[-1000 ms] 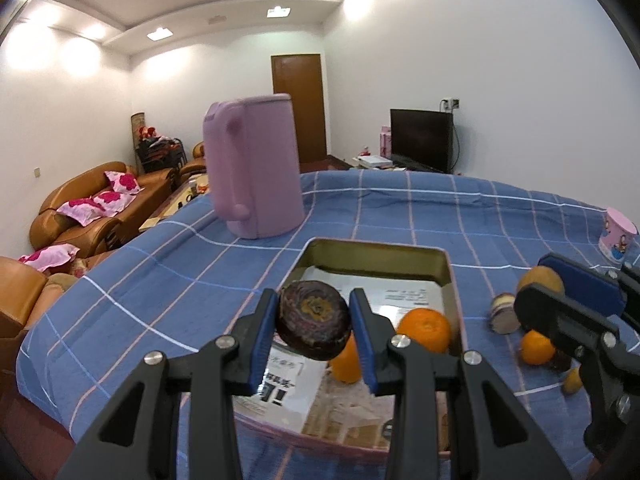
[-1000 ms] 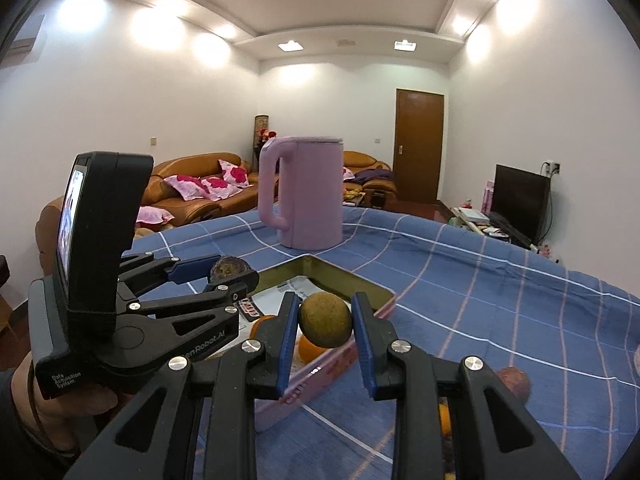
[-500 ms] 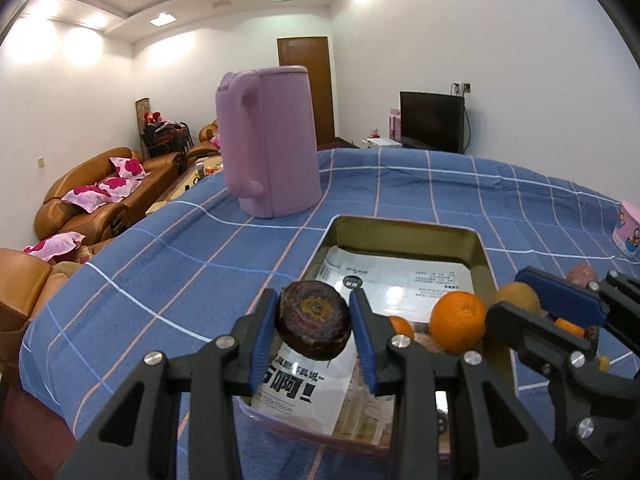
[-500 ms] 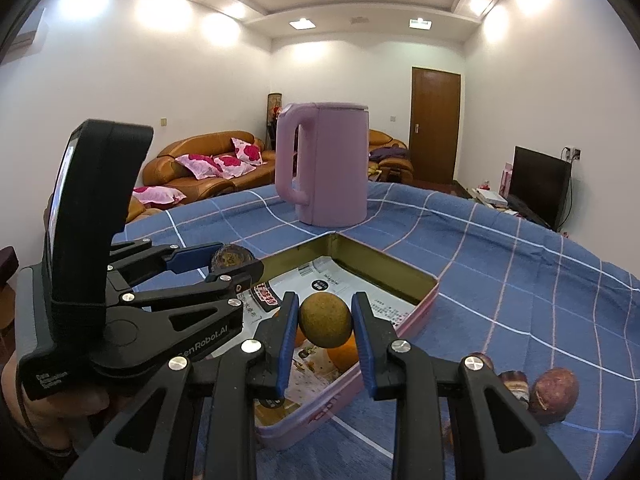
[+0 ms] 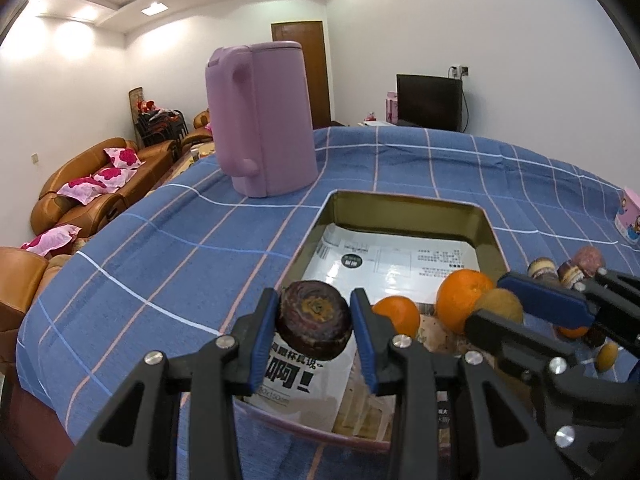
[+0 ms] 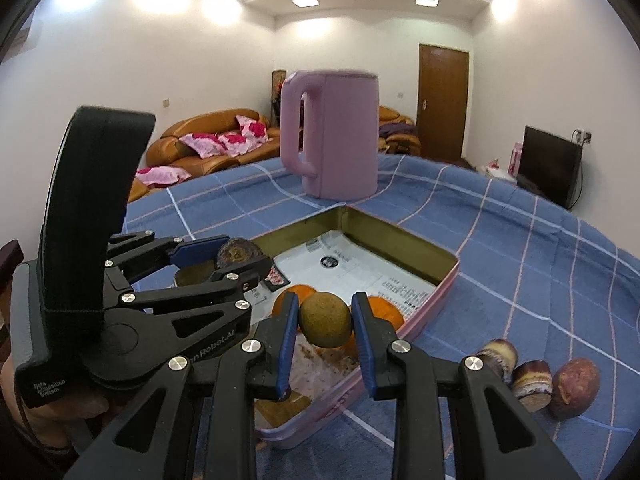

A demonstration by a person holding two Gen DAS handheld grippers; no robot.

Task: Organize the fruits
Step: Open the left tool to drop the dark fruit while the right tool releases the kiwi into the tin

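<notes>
My left gripper is shut on a dark purple fruit and holds it above the near end of the pink tin tray. My right gripper is shut on a brown-green round fruit above the tray's near edge. Two oranges lie in the paper-lined tray. The right gripper shows in the left wrist view, and the left gripper shows in the right wrist view.
A tall pink kettle stands on the blue checked tablecloth behind the tray. Several purple fruits lie on the cloth right of the tray. A pink cup stands at the far right. Sofas lie beyond the table's left edge.
Both grippers have moved forward and lower over the tray, each still holding its fruit. The kettle and tray look closer.
</notes>
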